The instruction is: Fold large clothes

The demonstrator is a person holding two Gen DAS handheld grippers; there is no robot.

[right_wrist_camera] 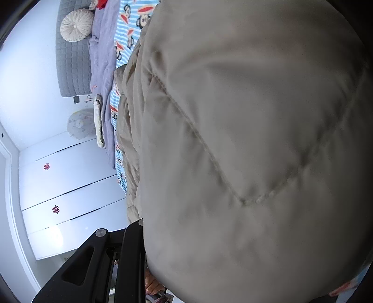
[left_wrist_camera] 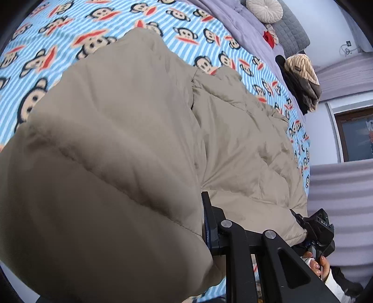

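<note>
A large beige puffer jacket [left_wrist_camera: 130, 130] lies on the bed and fills most of both views [right_wrist_camera: 244, 139]. My left gripper [left_wrist_camera: 205, 223] is shut on a bulky fold of the jacket at its near edge; only its right finger [left_wrist_camera: 206, 209] shows, the other is buried in fabric. My right gripper [right_wrist_camera: 145, 237] is pressed into the jacket's hem; its tips are hidden under the padding. In the left wrist view the right gripper [left_wrist_camera: 312, 228] holds the jacket's lower right corner.
The bed has a blue striped monkey-print sheet [left_wrist_camera: 70, 42]. A lilac quilt [left_wrist_camera: 235, 21], grey pillow [left_wrist_camera: 291, 30], round cushion [left_wrist_camera: 264, 9] and folded clothes [left_wrist_camera: 300, 79] lie along the far side. White wardrobe doors [right_wrist_camera: 67, 186] stand beside the bed.
</note>
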